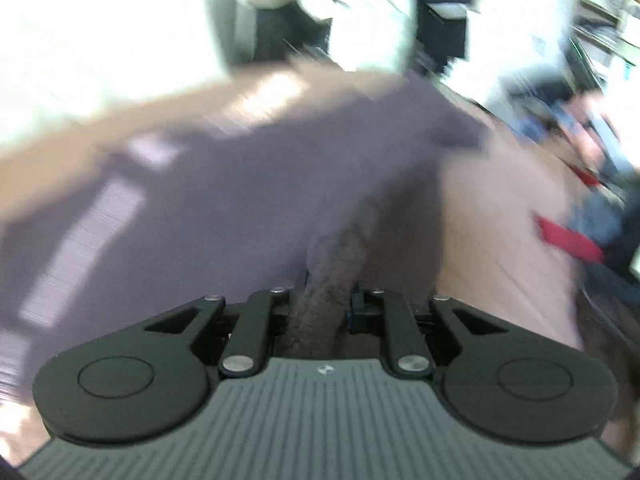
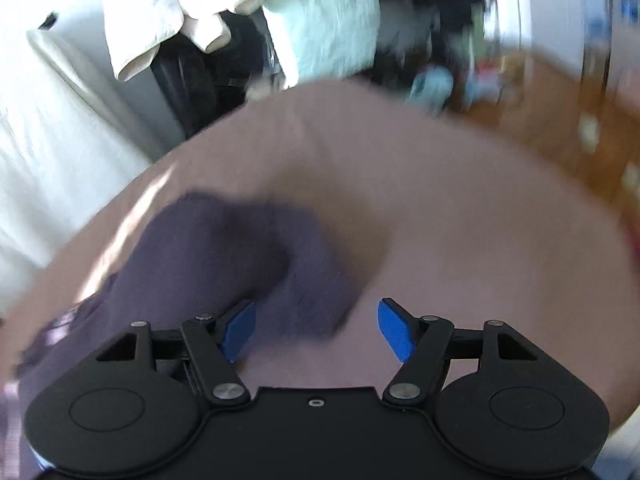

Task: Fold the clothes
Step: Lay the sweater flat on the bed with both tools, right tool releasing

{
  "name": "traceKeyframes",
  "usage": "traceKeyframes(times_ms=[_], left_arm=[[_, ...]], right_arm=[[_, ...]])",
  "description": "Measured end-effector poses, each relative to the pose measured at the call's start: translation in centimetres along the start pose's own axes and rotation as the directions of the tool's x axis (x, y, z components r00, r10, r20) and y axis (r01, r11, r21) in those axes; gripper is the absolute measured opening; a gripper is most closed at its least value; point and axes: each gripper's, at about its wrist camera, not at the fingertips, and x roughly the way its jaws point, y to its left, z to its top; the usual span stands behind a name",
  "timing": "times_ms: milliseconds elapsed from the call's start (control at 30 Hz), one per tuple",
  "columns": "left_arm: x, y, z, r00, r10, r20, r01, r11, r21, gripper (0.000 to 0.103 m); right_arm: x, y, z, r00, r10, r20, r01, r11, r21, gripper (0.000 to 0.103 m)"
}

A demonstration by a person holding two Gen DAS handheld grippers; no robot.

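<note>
A dark purple-grey garment (image 1: 224, 200) lies spread on a pinkish-beige surface (image 1: 500, 240). My left gripper (image 1: 328, 300) is shut on a bunched fold of the garment, which runs back between its jaws. In the right wrist view a part of the same garment (image 2: 224, 256) lies on the surface (image 2: 440, 208), with its end between my right gripper's (image 2: 316, 330) blue pads (image 2: 394, 334). The right jaws stand wide apart and hold nothing. Both views are blurred by motion.
White and cream clothes (image 2: 168, 12) and a pale furry item (image 2: 332, 16) hang behind the surface. A red strap (image 1: 568, 240) and blurred clutter (image 1: 592, 128) sit at the right edge. A wooden floor or table (image 2: 560, 120) shows at the far right.
</note>
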Motion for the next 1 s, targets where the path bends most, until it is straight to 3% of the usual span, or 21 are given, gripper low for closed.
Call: traceKeyframes(times_ms=[67,200,300,367,500,633,733,800,867,900,1000], left_arm=[[-3.4,3.7,1.1,0.992,0.079,0.099,-0.067,0.991,-0.117,0.014],[-5.9,8.3,0.7,0.952,0.256,0.166,-0.224,0.956,-0.188,0.014],[-4.4,9.7,-0.3,0.953,0.276,0.121,-0.239,0.937,-0.255,0.014],[-3.3,9.8,-0.6,0.949,0.297,0.106,-0.262,0.93,-0.259,0.014],[-4.3,9.5,-0.2,0.939,0.303,0.165,-0.257,0.933,-0.25,0.013],[-5.5,9.4,-0.5,0.931,0.303,0.204,-0.246,0.932,-0.265,0.013],[-5.5,10.4,-1.0,0.942,0.273,0.193,-0.201,0.923,-0.328,0.013],[-5.0,10.5,-1.3,0.946,0.269,0.18,-0.199,0.922,-0.332,0.013],[-4.4,10.1,-1.4,0.945,0.281,0.166,-0.218,0.923,-0.318,0.013],[-4.5,10.0,-1.6,0.946,0.281,0.16,-0.218,0.92,-0.326,0.013],[-5.8,10.1,-3.5,0.973,0.185,0.138,-0.109,0.896,-0.43,0.013]], right_arm=[[0.2,-0.9,-1.4,0.998,0.058,-0.031,-0.057,0.998,0.04,0.073],[0.3,-1.0,-3.9,0.971,0.226,-0.079,-0.216,0.97,0.111,0.073],[0.2,-0.5,-5.7,0.924,0.367,-0.106,-0.348,0.923,0.162,0.073],[0.7,-0.5,-7.2,0.898,0.422,-0.122,-0.384,0.889,0.251,0.073],[1.8,-0.1,-11.1,0.839,0.519,-0.161,-0.433,0.818,0.379,0.073],[4.1,0.4,-12.8,0.831,0.546,-0.104,-0.45,0.77,0.453,0.073],[6.2,0.3,-13.1,0.812,0.583,0.021,-0.473,0.637,0.609,0.075],[7.0,1.7,-12.2,0.83,0.556,0.034,-0.466,0.659,0.59,0.07],[7.1,3.6,-11.1,0.885,0.465,0.025,-0.413,0.759,0.504,0.037],[6.9,4.5,-10.6,0.913,0.407,0.027,-0.375,0.81,0.451,0.025],[4.1,5.3,-9.2,0.95,0.291,0.109,-0.311,0.892,0.327,0.018]])
